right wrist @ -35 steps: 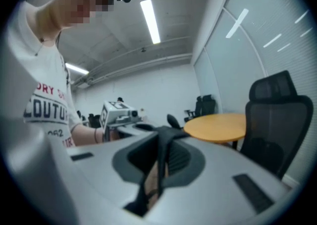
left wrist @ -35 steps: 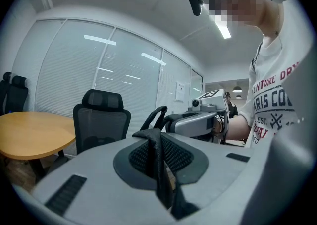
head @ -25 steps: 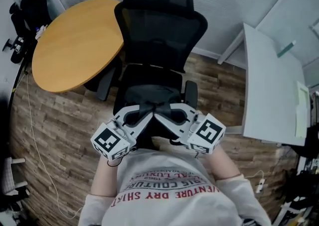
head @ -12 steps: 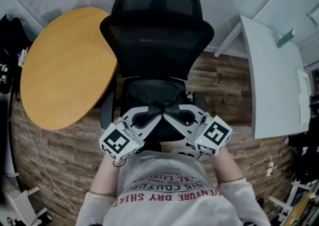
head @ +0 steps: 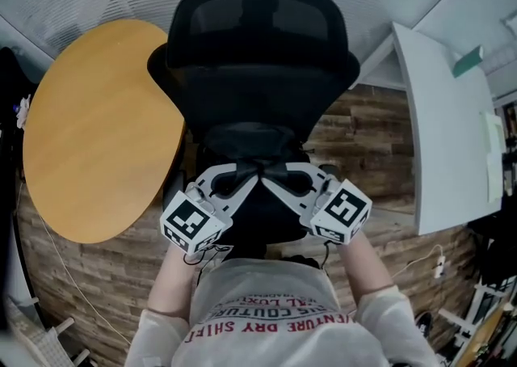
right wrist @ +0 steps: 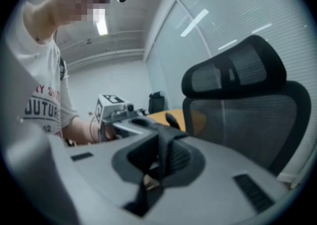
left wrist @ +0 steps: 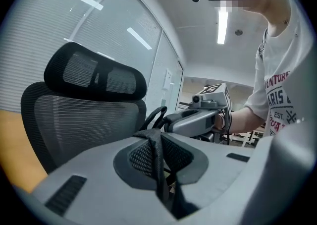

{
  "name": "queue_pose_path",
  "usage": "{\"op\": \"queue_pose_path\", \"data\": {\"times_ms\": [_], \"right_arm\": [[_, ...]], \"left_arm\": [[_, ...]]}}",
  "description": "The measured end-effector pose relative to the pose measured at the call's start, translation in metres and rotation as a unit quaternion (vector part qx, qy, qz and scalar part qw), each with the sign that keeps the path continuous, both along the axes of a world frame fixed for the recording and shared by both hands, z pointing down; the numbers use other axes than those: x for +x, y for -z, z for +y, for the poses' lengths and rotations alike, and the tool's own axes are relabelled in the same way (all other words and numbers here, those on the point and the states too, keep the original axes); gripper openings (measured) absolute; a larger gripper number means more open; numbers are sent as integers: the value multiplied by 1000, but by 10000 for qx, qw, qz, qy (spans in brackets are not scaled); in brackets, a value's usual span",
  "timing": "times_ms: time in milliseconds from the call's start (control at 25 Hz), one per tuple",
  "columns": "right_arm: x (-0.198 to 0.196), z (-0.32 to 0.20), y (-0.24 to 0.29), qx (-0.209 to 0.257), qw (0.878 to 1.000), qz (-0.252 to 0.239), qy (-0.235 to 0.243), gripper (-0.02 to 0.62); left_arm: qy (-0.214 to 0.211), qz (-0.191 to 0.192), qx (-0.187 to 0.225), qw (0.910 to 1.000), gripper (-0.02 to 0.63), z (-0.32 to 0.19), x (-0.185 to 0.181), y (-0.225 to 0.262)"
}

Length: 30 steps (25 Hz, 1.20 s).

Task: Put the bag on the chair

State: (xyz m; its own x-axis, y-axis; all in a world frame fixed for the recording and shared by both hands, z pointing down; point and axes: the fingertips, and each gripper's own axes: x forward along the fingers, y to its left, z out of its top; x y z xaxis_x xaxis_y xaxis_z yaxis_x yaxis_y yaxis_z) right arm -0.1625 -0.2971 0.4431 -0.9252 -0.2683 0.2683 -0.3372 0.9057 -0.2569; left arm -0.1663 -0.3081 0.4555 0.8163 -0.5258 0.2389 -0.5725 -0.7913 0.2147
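Observation:
A black bag (head: pixel 260 216) hangs by its straps (head: pixel 257 170) over the seat of a black mesh office chair (head: pixel 258 58). My left gripper (head: pixel 245 179) and right gripper (head: pixel 272 179) meet tip to tip above the seat, each shut on a strap. In the left gripper view a black webbing strap (left wrist: pixel 157 162) runs through the closed jaws of the left gripper (left wrist: pixel 159 174), with the right gripper (left wrist: pixel 195 118) just beyond. In the right gripper view the right gripper (right wrist: pixel 157 167) pinches a strap (right wrist: pixel 164 152). Black on black hides whether the bag touches the seat.
A round wooden table (head: pixel 89 131) stands close on the chair's left. A white desk (head: pixel 448 115) is on the right, with cables (head: pixel 432 264) on the wood-plank floor (head: pixel 363 131). A glass wall with blinds (left wrist: pixel 74 21) is behind the chair. The person's white shirt (head: pixel 271 309) fills the bottom.
The chair and table have come nearer and larger in the head view. Both grippers stay together on the straps, now further over the seat toward the backrest.

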Motion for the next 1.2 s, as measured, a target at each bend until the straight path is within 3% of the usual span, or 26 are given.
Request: {"op": "queue_pose_path", "data": {"times_ms": [440, 880, 1080, 1200], "right_arm": [[-9, -19, -75, -197, 9975, 655, -178, 55], [-1, -23, -106, -642, 9950, 603, -476, 58], [8, -19, -140, -718, 9909, 1044, -456, 58], [9, -19, -160, -1032, 9868, 1133, -533, 58]], "left_arm": [[-24, -92, -617, 9980, 55, -18, -12, -67], [-174, 472, -634, 9967, 55, -20, -10, -98], [-154, 349, -629, 9973, 55, -21, -9, -128], [5, 181, -548, 9983, 55, -27, -13, -145]]}}
